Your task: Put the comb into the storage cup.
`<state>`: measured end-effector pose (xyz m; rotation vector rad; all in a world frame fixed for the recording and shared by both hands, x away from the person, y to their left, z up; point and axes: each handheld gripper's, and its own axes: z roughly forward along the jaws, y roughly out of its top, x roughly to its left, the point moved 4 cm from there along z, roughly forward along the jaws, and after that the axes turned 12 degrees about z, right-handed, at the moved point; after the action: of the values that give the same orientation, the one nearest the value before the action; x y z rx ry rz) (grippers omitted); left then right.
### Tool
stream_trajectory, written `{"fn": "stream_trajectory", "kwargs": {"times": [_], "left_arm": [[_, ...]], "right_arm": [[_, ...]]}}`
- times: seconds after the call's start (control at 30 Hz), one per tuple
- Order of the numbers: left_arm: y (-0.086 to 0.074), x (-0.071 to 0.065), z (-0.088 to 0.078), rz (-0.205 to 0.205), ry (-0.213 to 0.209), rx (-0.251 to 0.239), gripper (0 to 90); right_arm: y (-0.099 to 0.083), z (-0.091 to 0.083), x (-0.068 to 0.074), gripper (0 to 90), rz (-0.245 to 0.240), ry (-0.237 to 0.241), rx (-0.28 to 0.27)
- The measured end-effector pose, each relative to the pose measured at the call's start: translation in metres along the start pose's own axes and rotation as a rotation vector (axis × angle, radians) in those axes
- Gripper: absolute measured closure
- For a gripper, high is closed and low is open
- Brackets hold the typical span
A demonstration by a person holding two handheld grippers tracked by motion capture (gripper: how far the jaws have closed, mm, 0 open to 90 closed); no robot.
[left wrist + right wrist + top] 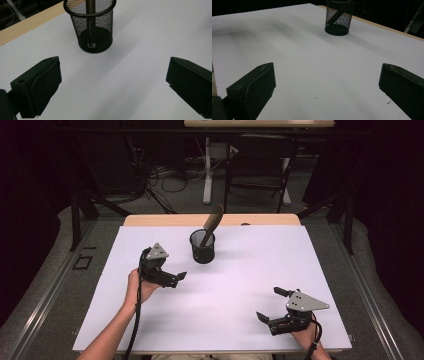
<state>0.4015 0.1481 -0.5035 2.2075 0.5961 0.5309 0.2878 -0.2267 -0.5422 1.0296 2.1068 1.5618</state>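
Facing the mesh cup (90,26) with our left gripper (172,279), jaws wide and empty, we judge the brown tool (212,223) standing in it, near the table's (280,270) far edge, already placed; next we withdraw. Our right gripper (272,306) waits open, with bare sheet around

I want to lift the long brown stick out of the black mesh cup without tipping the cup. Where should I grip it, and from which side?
Grip the long brown stick on its upper part, above the rim of the black mesh cup. It leans toward the table's far right, so come from above with the open left gripper, which is nearest, and pull along the lean.
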Motion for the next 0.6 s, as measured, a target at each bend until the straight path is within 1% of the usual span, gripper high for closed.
{"fn": "stream_trajectory", "kwargs": {"times": [0.1,0.37,0.4,0.5,0.6], "left_arm": [[-0.006,0.0,-0.005,-0.012,0.01,-0.007,0.1],[-0.024,0.0,-0.017,-0.025,0.03,-0.01,0.0],[-0.025,0.0,-0.019,-0.033,0.029,-0.019,0.0],[-0.031,0.0,-0.023,-0.044,0.036,-0.019,0.0],[-0.036,-0.002,-0.026,-0.042,0.046,-0.018,0.0]], "right_arm": [[0.0,0.0,0.0,0.4,0.004,-0.001,-0.001],[-0.001,0.002,0.001,0.4,0.007,-0.005,0.011],[-0.002,0.001,0.001,0.3,0.006,-0.004,0.014],[-0.002,0.002,0.001,0.3,0.011,-0.006,0.015],[-0.002,0.002,0.001,0.3,0.007,-0.005,0.019]]}}
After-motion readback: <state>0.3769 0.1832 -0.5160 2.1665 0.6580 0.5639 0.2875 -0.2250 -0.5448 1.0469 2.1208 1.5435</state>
